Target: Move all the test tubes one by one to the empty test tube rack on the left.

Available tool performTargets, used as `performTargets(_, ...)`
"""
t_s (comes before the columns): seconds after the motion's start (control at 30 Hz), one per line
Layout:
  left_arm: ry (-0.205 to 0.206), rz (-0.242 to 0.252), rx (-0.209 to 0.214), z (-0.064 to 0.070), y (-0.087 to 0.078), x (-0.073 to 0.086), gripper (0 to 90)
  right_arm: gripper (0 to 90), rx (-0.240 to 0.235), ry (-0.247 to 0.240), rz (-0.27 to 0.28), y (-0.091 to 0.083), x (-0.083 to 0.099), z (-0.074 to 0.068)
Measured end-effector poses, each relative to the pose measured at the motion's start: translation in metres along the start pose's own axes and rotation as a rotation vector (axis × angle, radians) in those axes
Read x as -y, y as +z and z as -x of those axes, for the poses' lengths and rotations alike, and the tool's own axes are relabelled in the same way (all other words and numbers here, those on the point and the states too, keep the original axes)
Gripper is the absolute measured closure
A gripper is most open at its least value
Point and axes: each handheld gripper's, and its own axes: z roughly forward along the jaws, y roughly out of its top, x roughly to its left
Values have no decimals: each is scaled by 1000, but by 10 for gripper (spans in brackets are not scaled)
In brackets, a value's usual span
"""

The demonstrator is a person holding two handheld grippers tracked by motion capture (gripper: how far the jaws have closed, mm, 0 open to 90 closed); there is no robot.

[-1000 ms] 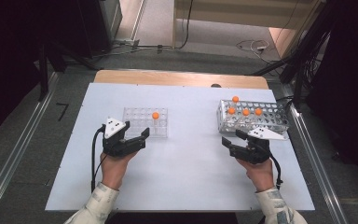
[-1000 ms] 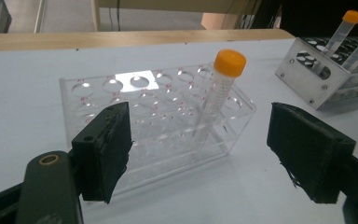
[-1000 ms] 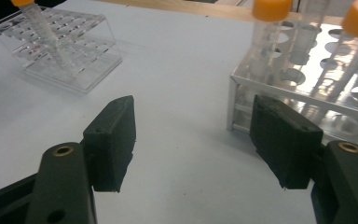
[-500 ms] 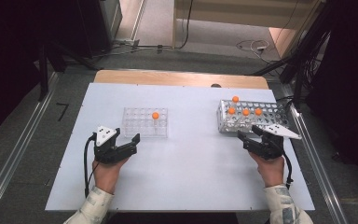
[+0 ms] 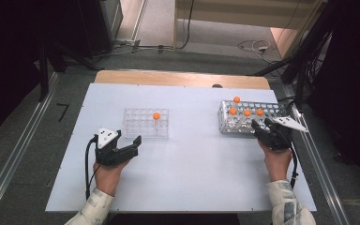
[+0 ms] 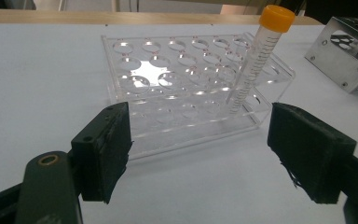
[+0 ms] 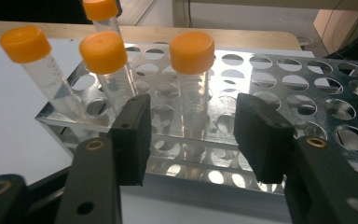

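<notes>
**Both tongs open, tubes standing in racks**

Left gripper rests on the white table, jaws wide apart, holding nothing. Clear plastic rack sits just beyond, at its 1 o'clock; one orange-capped tube stands tilted in a far hole. Right gripper is at the metal rack, jaws parted, empty. Four capped tubes stand there; the nearest tube is at 12 o'clock, between the jaws in the right gripper view, untouched.
</notes>
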Motion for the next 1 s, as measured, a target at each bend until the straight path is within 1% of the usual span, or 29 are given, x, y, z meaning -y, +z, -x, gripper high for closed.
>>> performTargets(0.1,1,-1,-1,0,0,0,214,510,12,-7,-9,6,0,1)
performTargets(0.2,-1,-4,-2,-1,1,0,214,548,13,-16,-14,11,1,0)
performTargets(0.3,-1,-3,-1,-1,1,0,214,585,16,-23,-5,14,1,-1)
performTargets(0.53,-1,0,-1,-1,1,0,214,638,22,-42,-9,24,-3,-5)
performTargets(0.6,0,1,-2,-1,0,0,215,665,39,-54,-15,27,-4,-6)
performTargets(0.63,2,1,-2,-1,0,0,214,679,41,-51,-15,28,-4,-6)
performTargets(0.7,-1,0,0,-1,0,0,214,711,41,-40,-9,28,-5,-4)
performTargets(0.8,0,-2,0,-1,1,0,214,711,39,-33,-4,26,-6,-2)
performTargets(1.0,-1,-2,1,-1,0,0,214,713,37,-28,37,16,-14,-2)
